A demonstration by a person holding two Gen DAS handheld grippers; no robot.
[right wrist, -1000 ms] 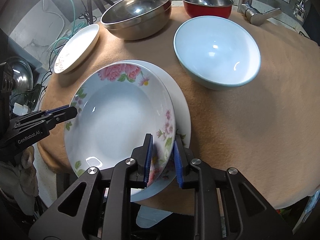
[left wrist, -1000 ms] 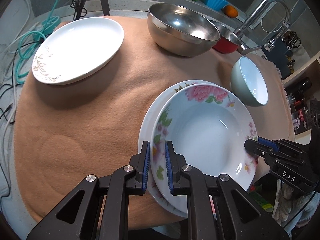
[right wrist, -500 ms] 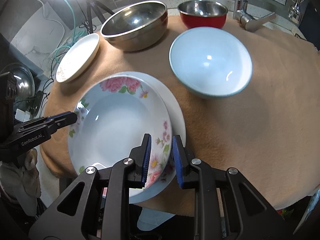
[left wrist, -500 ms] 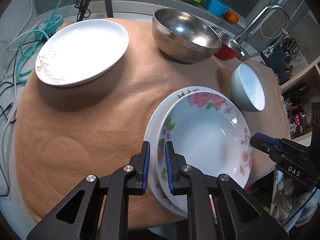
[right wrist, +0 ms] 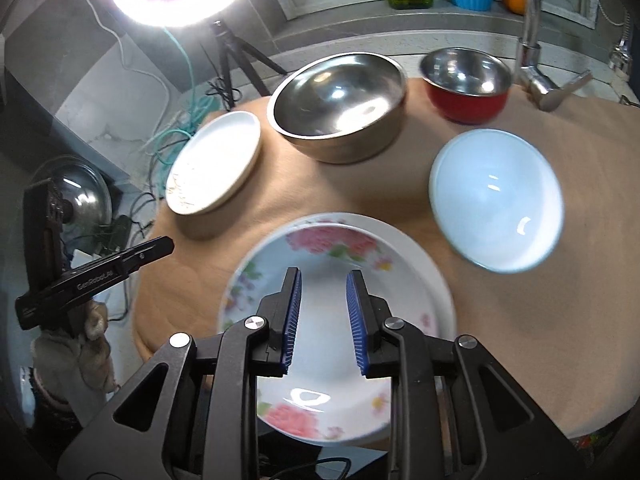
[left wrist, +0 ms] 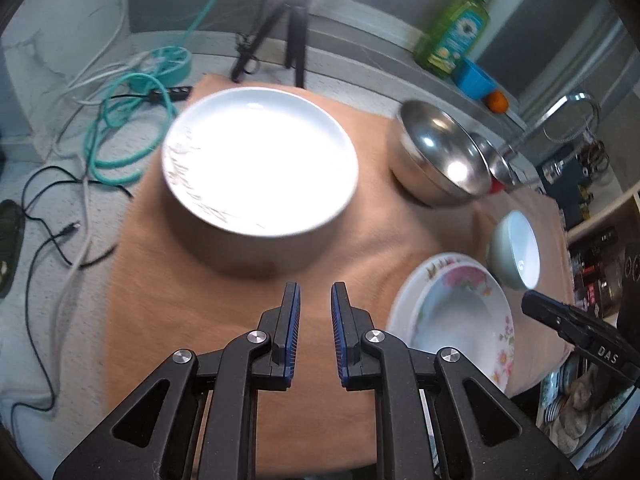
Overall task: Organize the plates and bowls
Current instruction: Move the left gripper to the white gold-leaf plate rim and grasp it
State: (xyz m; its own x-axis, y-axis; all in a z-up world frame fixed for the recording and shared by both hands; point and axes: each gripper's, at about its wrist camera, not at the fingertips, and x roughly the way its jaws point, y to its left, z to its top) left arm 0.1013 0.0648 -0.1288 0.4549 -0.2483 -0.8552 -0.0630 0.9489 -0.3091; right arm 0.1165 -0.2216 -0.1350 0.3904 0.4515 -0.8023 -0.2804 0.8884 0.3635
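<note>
A flowered deep plate point(right wrist: 332, 332) lies stacked on a second flowered plate point(right wrist: 434, 276) at the front of the tan cloth; the stack also shows in the left wrist view point(left wrist: 460, 320). My right gripper point(right wrist: 323, 308) is open and empty above the deep plate. My left gripper point(left wrist: 314, 320) is open and empty over bare cloth, left of the stack, facing a white plate with a leaf pattern point(left wrist: 260, 160). That white plate point(right wrist: 214, 162) lies at the back left. A pale blue bowl point(right wrist: 496, 198), a large steel bowl point(right wrist: 338, 104) and a red steel bowl point(right wrist: 466, 82) stand behind.
The tan cloth point(left wrist: 200, 280) covers the counter. A tap point(right wrist: 536, 64) rises at the back right. A ring light on a tripod point(right wrist: 224, 52) and loose cables point(left wrist: 120, 120) are at the back left. A soap bottle point(left wrist: 456, 32), blue cup and orange sit on the ledge.
Both grippers have let go of the flowered deep plate's rim and opened. The left gripper has swung left toward the white plate. The right gripper has pulled back and risen over the stack.
</note>
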